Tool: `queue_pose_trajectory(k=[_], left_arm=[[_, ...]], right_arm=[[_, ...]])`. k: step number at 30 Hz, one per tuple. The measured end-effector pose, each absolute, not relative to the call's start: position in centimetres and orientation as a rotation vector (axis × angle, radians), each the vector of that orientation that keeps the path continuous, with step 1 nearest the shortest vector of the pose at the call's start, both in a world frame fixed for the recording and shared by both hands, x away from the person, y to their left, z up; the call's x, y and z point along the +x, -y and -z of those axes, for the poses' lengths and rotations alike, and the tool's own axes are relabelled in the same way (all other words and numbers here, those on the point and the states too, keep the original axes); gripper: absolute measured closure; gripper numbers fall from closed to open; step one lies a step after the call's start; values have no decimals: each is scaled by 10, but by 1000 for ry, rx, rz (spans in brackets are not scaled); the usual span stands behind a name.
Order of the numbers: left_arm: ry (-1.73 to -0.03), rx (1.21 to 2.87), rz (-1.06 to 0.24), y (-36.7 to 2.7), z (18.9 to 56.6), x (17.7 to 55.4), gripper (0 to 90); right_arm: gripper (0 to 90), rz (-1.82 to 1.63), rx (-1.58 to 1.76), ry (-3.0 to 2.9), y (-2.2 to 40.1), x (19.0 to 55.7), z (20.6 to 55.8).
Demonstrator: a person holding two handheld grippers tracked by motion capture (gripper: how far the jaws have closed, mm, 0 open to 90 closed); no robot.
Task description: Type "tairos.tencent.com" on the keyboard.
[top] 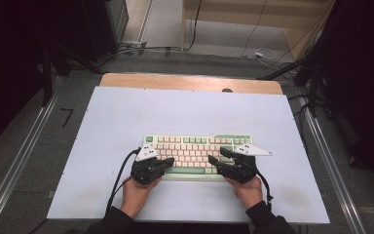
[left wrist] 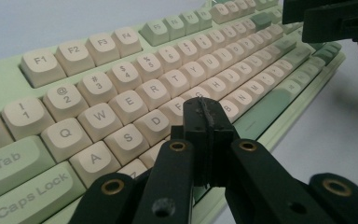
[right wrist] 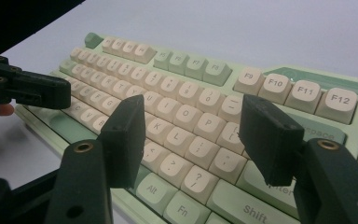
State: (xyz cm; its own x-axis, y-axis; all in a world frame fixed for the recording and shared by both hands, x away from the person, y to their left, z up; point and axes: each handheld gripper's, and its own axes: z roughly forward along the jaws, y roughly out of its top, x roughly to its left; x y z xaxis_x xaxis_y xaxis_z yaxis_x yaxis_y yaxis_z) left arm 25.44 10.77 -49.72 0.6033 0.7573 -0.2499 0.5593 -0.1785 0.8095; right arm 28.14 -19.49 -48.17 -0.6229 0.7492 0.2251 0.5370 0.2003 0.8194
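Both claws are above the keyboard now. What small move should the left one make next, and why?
Probably lower the left claw a little, straight down onto one key. Its jaws are shut together into a single tip, held over the left home-row keys of the keyboard, near F and G, pinching nothing. The right claw is open over the right keys.

The keyboard (top: 195, 153) is pale mint green with cream keycaps lettered in grey and darker sage-green keys along its edges, lying on a pale lilac-white worktop (top: 126, 122) whose 12 o'clock edge is bare tan wood, under black grippers with brass-coloured rivets.
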Motion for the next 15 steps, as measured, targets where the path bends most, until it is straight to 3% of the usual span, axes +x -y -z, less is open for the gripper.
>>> queue_pose_trajectory(k=[15], left_arm=[[-1078,1871,-253,-106,501,259,900]], right_arm=[[392,-1384,1221,-2256,193,281,482]])
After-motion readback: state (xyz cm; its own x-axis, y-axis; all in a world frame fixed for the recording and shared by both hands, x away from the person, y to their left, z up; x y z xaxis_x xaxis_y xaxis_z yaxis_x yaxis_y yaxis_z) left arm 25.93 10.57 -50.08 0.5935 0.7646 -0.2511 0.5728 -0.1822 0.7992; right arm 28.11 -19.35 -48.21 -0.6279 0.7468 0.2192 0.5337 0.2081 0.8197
